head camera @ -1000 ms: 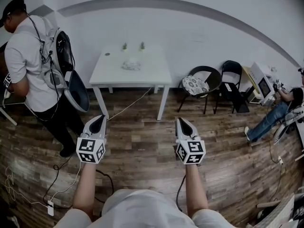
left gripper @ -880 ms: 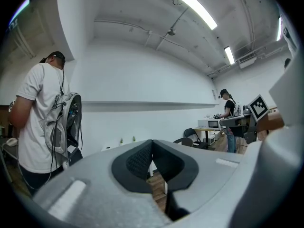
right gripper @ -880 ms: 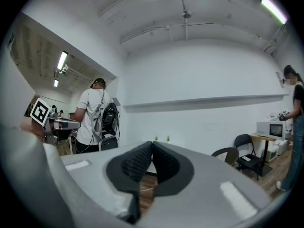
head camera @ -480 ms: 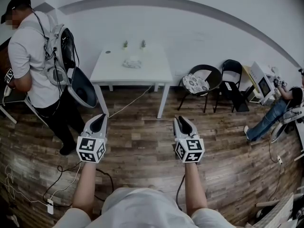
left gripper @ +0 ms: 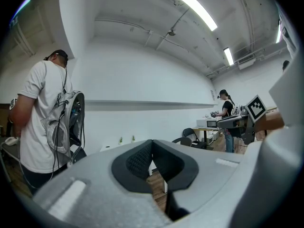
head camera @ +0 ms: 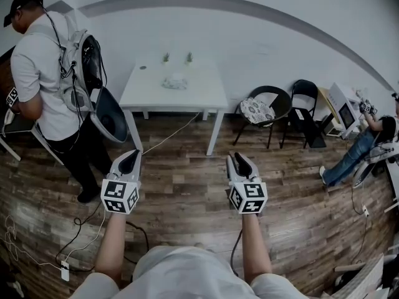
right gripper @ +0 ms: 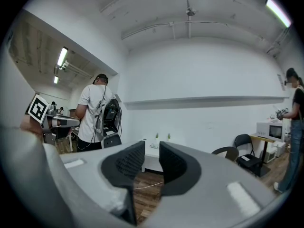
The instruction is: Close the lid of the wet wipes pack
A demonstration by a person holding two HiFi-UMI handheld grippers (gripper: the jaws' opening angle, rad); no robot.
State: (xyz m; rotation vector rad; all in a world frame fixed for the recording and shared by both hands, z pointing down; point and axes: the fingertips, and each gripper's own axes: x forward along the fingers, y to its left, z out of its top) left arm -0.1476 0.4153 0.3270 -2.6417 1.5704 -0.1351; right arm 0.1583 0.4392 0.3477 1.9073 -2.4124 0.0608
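The wet wipes pack (head camera: 175,81) lies far off on a white table (head camera: 206,96) by the back wall; it is too small to tell how its lid stands. Both grippers are held level over the wooden floor, well short of the table. My left gripper (head camera: 129,156) is shut, its pads (left gripper: 137,158) meeting at the tips with nothing between them. My right gripper (head camera: 237,159) is opening, and a clear gap shows between its pads (right gripper: 130,161), with nothing in it.
A person with a grey backpack (head camera: 43,73) stands left of the table. Two small plants (head camera: 177,58) sit at the table's far edge. Black chairs (head camera: 265,111) stand on the right, near a seated person (head camera: 361,148). Cables (head camera: 81,235) trail over the floor.
The right gripper's jaws have parted from shut to a clear gap. The person on the left has shifted a little. Both hands have stayed in place.
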